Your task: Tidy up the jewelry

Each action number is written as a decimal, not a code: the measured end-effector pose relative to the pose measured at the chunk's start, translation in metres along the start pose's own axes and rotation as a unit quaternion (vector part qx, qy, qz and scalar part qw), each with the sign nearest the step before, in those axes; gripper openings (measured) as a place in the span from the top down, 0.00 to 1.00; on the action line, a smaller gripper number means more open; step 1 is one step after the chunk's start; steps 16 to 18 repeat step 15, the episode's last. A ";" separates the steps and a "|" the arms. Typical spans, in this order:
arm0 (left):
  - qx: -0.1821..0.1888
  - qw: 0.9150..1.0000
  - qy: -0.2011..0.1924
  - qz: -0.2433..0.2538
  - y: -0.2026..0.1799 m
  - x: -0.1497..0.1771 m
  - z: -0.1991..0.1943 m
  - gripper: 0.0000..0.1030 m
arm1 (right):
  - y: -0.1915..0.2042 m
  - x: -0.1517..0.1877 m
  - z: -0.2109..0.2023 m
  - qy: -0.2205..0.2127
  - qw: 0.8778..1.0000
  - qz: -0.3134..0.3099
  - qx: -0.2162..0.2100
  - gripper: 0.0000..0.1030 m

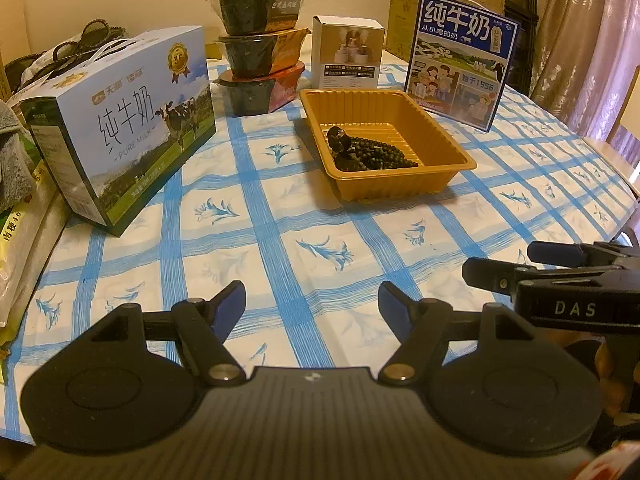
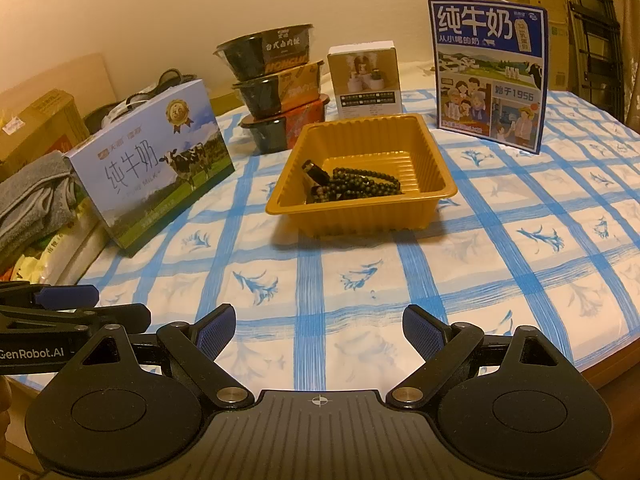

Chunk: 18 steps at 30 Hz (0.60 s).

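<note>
The beads [image 1: 376, 154] lie in a heap in the yellow tray [image 1: 448, 152], well ahead of both tools, piled toward the tray's near corner. Something dark and thicker [image 2: 316, 174] rests at one end of the heap — what it is, I cannot tell.

The beads are small, dark and round, threaded in long strands, so I judge them light, limp and rather slippery. A strand will sag and slide when lifted, and several strands may come up together because they lie over each other. The best place to take hold is probably where the strands bunch together, or at the thicker dark piece, not on one loose bead. The tray looks thin and light; it may shift if pushed.

The left hand-held gripper [image 1: 312, 308] is open, with nothing between its blue pads, and hangs over the checked cloth of the surface [image 1: 280, 208]. The right hand-held gripper [image 2: 319, 330] is also open and empty — it stands just beside the left one, on its right.

Further out, a milk box [image 1: 120, 120] stands ahead to the left, a stack of black bowls [image 1: 260, 48] and a small white box [image 1: 348, 56] behind the tray, and a blue carton [image 1: 460, 60] ahead to the right.
</note>
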<state>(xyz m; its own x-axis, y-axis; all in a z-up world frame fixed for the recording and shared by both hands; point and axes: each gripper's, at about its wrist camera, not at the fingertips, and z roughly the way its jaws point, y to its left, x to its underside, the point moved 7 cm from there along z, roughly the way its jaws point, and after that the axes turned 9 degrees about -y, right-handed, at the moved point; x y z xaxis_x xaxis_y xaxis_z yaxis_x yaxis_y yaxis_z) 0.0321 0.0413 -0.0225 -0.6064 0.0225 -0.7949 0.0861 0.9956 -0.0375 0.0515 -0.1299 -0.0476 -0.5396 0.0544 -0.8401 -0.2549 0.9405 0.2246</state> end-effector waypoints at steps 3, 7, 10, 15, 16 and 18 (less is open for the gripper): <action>-0.001 1.000 0.000 0.001 0.000 0.000 0.000 0.31 | 0.000 0.000 0.000 0.000 1.000 0.000 0.000 0.13; -0.001 1.000 0.000 0.003 0.000 0.001 0.001 0.31 | 0.000 0.000 0.000 0.000 1.000 0.000 0.000 0.13; -0.001 1.000 -0.004 0.004 0.000 0.000 0.000 0.31 | 0.000 0.000 0.000 -0.001 1.000 0.001 0.000 0.13; -0.008 1.000 -0.011 0.008 0.003 0.001 0.001 0.30 | -0.001 -0.001 0.002 -0.003 1.000 0.001 0.000 0.13; -0.008 1.000 -0.011 0.008 0.003 0.001 0.001 0.30 | -0.001 -0.001 0.002 -0.003 1.000 0.001 0.000 0.13; -0.008 1.000 -0.011 0.008 0.003 0.001 0.001 0.30 | -0.001 -0.001 0.002 -0.003 1.000 0.001 0.000 0.13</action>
